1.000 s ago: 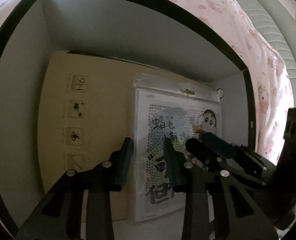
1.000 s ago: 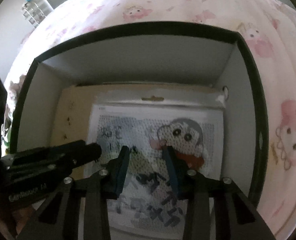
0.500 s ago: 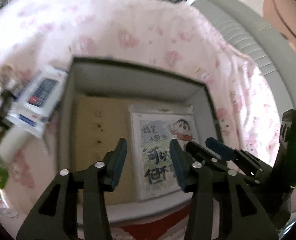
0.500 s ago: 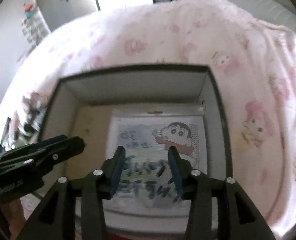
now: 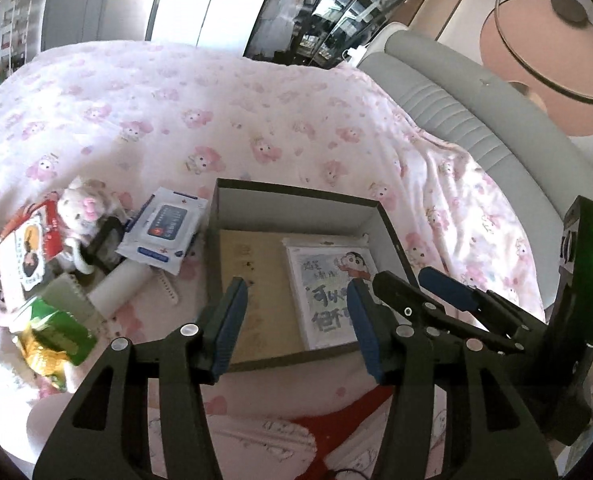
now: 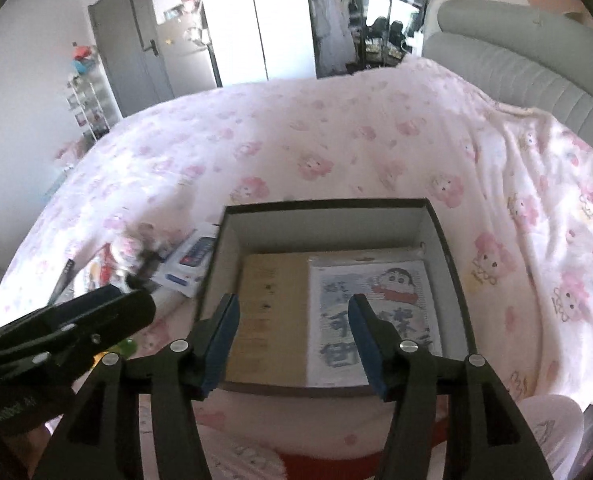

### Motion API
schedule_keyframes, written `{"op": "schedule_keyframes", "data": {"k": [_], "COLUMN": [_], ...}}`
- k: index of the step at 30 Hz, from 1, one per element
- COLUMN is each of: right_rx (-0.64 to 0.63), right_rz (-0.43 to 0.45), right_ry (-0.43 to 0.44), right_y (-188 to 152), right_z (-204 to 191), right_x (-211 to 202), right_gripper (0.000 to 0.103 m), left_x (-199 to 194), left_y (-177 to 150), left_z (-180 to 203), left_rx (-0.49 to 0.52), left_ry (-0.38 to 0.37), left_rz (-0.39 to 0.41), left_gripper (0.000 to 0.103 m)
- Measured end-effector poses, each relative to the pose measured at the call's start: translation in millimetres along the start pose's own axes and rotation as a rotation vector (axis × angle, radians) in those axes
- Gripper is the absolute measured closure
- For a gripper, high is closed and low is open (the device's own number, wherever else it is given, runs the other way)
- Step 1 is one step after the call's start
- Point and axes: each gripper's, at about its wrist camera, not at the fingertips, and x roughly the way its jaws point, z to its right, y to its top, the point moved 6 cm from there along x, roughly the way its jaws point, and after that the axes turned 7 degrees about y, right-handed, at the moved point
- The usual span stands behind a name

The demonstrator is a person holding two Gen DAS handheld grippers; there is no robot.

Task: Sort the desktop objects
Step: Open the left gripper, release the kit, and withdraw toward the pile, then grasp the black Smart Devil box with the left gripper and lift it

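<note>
A dark-rimmed box [image 5: 296,190] [image 6: 328,203] sits on the bed. A tan cardboard sheet [image 5: 264,264] [image 6: 272,292] and a cartoon-print packet [image 5: 324,280] [image 6: 376,292] lie flat inside it. My left gripper [image 5: 296,292] [image 6: 128,298] hovers above the box's near edge, its jaws opening with nothing between them. My right gripper [image 6: 293,304] [image 5: 404,278] hangs just to its right, also opening and empty. Left of the box lie loose items: a wet-wipes pack [image 5: 164,232], a plush toy [image 5: 84,200], a red card packet [image 5: 28,252], a white roll [image 5: 116,284] and a green packet [image 5: 56,328].
A pink-print blanket [image 5: 216,112] covers the bed all around the box. A grey padded headboard [image 5: 476,120] runs along the right. A red cloth [image 5: 336,420] shows below the box's near wall. A door and a wardrobe stand far behind.
Both grippers have pulled up and back out of the box and their jaws have widened. The packet stays lying in the box; the whole box and the bed have come into view.
</note>
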Motion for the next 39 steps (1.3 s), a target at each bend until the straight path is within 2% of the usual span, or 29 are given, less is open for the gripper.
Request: {"op": "schedule_keyframes", "data": {"k": [7,15,25,28,31,39], "right_rx": [-0.036,-0.062,-0.214,-0.231,-0.212,-0.246], "right_rz": [0.017,-0.048,-0.123,-0.174,-0.268,-0.312], "right_ry": [0.008,0.087,0.218,0.277,0.364,0.358], "right_y": [-9,-25,-25,-30,-43,-44], "right_z": [-37,-88,-185,-206,-224,-249], "right_x": [-12,15,67,92,121,160], "right_gripper": [0.049,0.05,0.05,0.05,0.05,0.05], "left_x": [-23,-29,-44,-39,-33,-27], "left_y": [-6,-18,-30,-39,-47,-68], "left_z": [-22,-67,-166,-197,-225,-306], "left_rx": [-0.018,-0.08,-0.259,-0.324,-0.378,-0.548], "left_ry": [0.005,0.071,0.167,0.186,0.21,0.286], "left_rz": [0.026,0.012,0.032,0.022,0.006,0.004], "left_gripper": [0.05,0.05,0.051,0.051,0.051,0.051]}}
